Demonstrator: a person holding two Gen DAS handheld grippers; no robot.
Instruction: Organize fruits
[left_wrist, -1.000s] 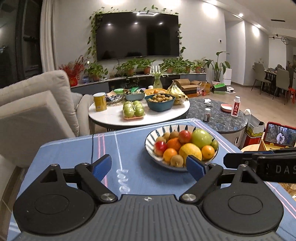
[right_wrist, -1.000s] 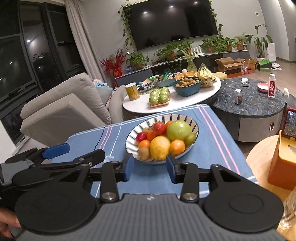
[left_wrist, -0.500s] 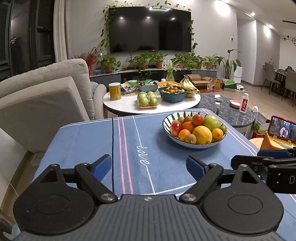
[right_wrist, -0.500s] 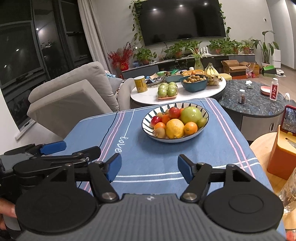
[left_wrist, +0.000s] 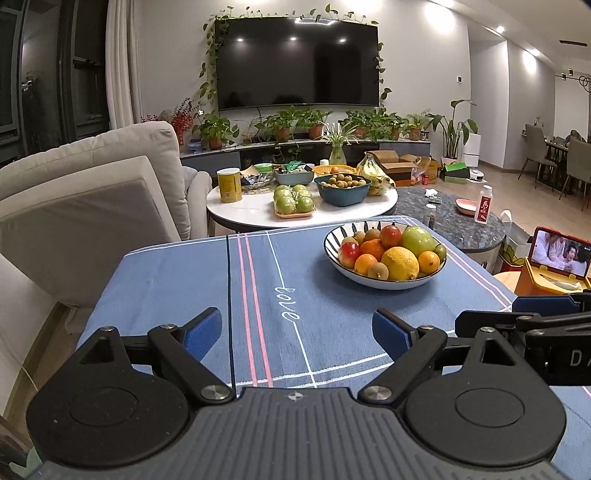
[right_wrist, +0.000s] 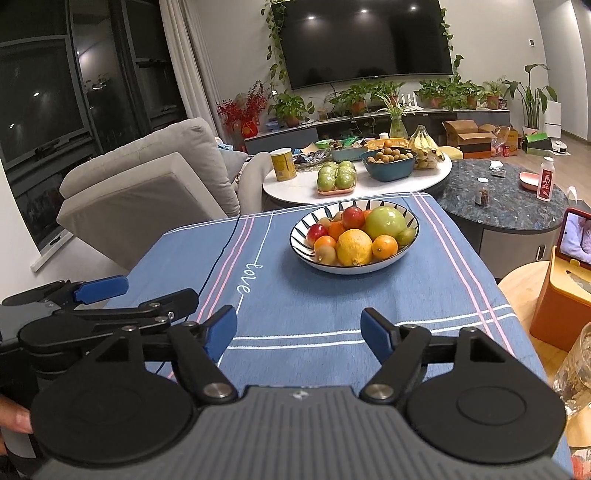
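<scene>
Striped ceramic bowl (right_wrist: 354, 264) heaped with mixed fruit sits far right on the blue-clothed desk (right_wrist: 332, 314). Left claw (left_wrist: 297, 330) and right claw (right_wrist: 298, 329) both released, empty, well short of it. Fruit likely firm, smooth, roll-prone; take the top yellow lemon (right_wrist: 354, 246) across its middle.

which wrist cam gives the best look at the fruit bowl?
Right wrist. The fruit bowl sits near the centre there, straight ahead between the open fingers of the right hand-held gripper, so rim and fruit are undistorted. In the left wrist view the bowl is also whole and unblocked, but off to the right.
</scene>
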